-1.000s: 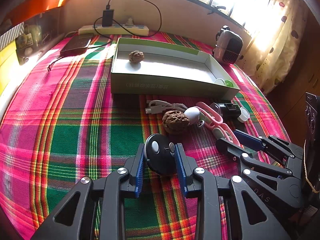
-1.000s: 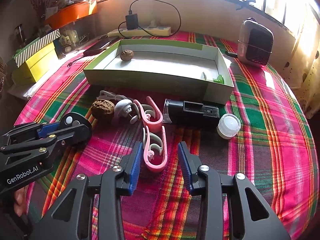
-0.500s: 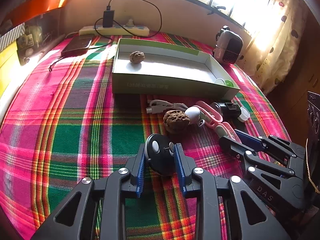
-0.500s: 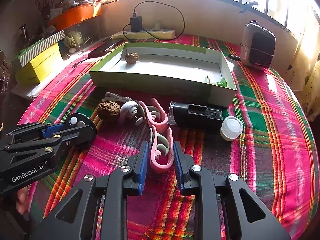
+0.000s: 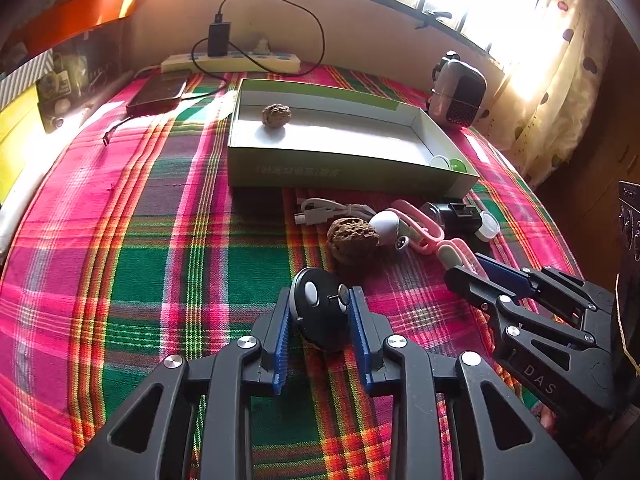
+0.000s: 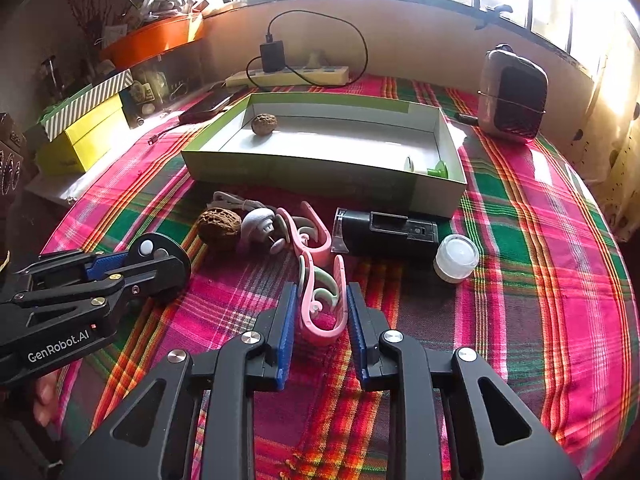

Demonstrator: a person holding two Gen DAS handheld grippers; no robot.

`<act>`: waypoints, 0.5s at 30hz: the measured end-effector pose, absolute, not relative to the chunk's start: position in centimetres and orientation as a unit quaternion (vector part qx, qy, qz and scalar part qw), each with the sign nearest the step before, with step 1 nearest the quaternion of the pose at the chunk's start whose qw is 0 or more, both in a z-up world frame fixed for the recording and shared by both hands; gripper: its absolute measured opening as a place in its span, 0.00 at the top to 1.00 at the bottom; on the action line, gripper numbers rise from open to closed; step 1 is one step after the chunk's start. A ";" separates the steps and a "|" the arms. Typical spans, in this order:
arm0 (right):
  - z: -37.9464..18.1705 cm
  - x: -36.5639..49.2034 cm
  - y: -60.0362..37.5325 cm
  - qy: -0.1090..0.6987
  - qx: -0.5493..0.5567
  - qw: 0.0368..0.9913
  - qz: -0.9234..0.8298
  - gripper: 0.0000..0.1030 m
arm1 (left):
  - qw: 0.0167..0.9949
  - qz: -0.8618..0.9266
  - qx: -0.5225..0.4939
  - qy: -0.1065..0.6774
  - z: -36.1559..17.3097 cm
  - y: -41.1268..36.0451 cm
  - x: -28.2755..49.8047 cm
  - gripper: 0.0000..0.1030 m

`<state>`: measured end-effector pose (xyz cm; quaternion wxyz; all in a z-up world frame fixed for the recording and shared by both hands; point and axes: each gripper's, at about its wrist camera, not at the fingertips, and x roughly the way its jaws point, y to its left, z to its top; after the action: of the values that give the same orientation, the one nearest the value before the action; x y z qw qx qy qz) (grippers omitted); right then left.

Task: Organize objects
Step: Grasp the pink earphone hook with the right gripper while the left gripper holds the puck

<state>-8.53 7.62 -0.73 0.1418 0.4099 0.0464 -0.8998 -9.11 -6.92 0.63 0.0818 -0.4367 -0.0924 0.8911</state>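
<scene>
My left gripper is shut on a round black remote with a white button, held just above the plaid cloth; it also shows in the right wrist view. My right gripper is shut on a pink clip, which also shows in the left wrist view. Ahead lie a walnut, a white mushroom-shaped piece, a second pink clip, a black box-shaped device and a white cap. The open green-and-white box holds another walnut and a green piece.
A white cable lies in front of the box. A power strip with a charger runs along the back wall. A small dark heater stands at the back right. Yellow boxes and a dark phone sit at the left.
My right gripper moved forward around the near pink clip and closed on it. My left gripper kept its hold on the black remote and shifted slightly.
</scene>
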 end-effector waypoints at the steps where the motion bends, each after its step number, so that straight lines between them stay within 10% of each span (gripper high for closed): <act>1: -0.7 -8.5 7.6 0.047 0.410 0.142 -0.900 0.75 | 0.082 0.892 -0.436 -0.091 0.7 -6.9 -9.1 0.76; 15: 0.9 -8.4 8.5 0.043 0.390 0.141 -0.909 0.75 | 0.081 0.902 -0.418 -0.076 2.7 -6.2 -8.6 0.76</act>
<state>-8.35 8.47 0.89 0.1410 0.3903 0.0429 -0.9088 -8.60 -6.18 2.68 0.0810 -0.4180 -0.0762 0.9016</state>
